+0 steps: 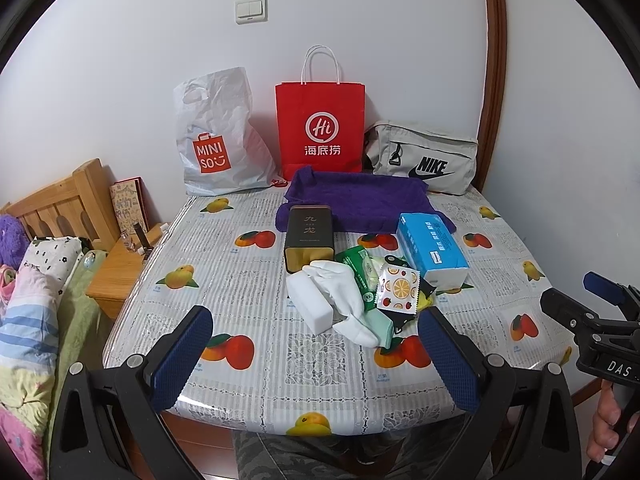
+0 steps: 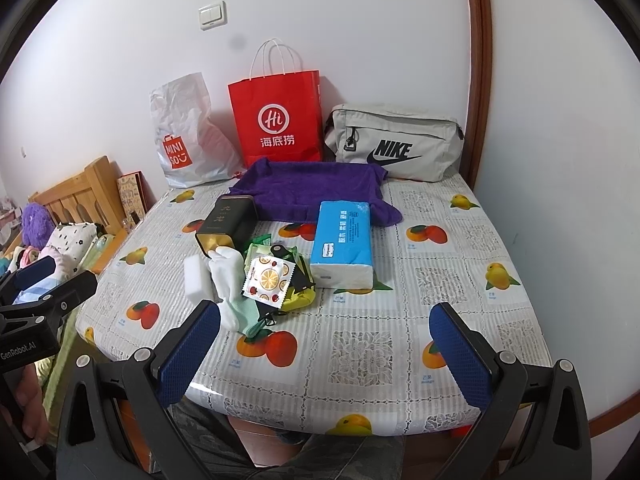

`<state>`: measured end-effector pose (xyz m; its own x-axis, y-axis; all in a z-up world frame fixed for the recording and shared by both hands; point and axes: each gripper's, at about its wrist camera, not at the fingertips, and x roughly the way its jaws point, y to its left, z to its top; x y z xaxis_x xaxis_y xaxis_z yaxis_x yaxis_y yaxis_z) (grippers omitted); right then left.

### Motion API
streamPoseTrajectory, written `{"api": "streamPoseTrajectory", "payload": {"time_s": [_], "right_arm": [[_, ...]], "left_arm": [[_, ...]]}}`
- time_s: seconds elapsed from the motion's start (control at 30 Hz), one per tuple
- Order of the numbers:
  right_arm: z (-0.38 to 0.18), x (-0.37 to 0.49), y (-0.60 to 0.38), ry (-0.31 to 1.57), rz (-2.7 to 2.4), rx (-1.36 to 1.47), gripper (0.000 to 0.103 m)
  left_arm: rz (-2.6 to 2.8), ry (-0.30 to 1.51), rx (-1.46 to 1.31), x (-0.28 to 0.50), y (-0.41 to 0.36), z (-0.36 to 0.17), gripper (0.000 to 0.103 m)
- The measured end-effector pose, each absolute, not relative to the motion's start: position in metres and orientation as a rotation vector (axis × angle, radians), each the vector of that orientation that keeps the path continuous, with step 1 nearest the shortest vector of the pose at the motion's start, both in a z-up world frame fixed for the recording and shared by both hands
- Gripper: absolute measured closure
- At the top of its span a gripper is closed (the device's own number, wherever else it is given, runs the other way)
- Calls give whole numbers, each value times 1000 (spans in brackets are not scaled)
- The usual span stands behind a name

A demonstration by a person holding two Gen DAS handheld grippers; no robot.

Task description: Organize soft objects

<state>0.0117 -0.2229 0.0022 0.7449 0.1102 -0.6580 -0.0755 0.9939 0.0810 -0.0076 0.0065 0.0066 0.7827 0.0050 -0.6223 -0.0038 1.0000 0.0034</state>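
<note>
A pile lies mid-table: white socks, a white sponge block, a fruit-print cloth square, a green wipes pack and a pale green item. A blue tissue pack lies to their right. A purple towel lies behind. My left gripper is open and empty, just in front of the pile. My right gripper is open and empty over the front of the table.
A dark tea tin stands by the pile. A MINISO plastic bag, a red paper bag and a grey Nike bag line the wall. A wooden bed and bedding lie left of the table.
</note>
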Motion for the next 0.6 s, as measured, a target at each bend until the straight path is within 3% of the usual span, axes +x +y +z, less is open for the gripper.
{"api": "streamPoseTrajectory", "payload": {"time_s": [0.6], "right_arm": [[1, 9, -222, 717, 100, 48, 0]], "left_arm": [[4, 673, 2, -7, 9, 6, 0]]}}
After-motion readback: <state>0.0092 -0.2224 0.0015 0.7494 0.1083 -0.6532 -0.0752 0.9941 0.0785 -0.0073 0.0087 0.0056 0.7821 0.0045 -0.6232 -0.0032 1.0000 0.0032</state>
